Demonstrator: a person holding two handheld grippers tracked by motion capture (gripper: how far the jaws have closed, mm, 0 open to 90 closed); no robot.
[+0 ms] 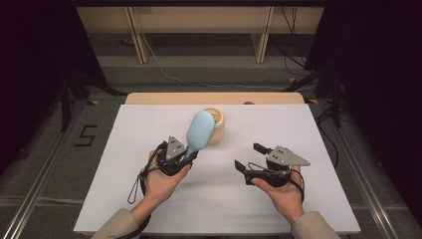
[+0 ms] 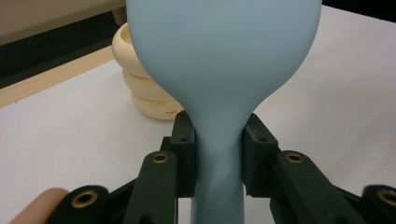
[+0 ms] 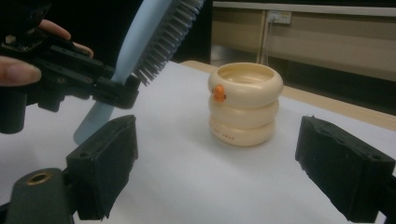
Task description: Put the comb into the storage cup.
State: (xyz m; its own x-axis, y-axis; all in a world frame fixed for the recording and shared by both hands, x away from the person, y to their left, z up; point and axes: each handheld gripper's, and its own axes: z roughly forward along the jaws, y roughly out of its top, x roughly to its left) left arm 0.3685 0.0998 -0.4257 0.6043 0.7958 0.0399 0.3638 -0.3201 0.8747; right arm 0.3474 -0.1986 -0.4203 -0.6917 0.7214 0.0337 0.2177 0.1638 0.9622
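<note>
A light blue hairbrush [image 1: 199, 132] is held by its handle in my left gripper [image 1: 185, 155], whose pads [image 2: 183, 140] press both sides of the brush neck [image 2: 219, 140]. The brush head tilts up over a cream ringed cup [image 1: 217, 127] with a small orange mark [image 3: 217, 93]. In the right gripper view the brush [image 3: 154, 42] shows grey bristles facing the cup [image 3: 245, 105]. My right gripper [image 1: 247, 157] hovers to the right of the cup, jaws wide open with nothing between them [image 3: 215, 163].
A white sheet [image 1: 149, 199] covers the table, with a wooden strip [image 1: 214, 98] along its far edge. Beyond stand wooden shelf legs [image 1: 137, 35], cables and dark stands on a grey floor.
</note>
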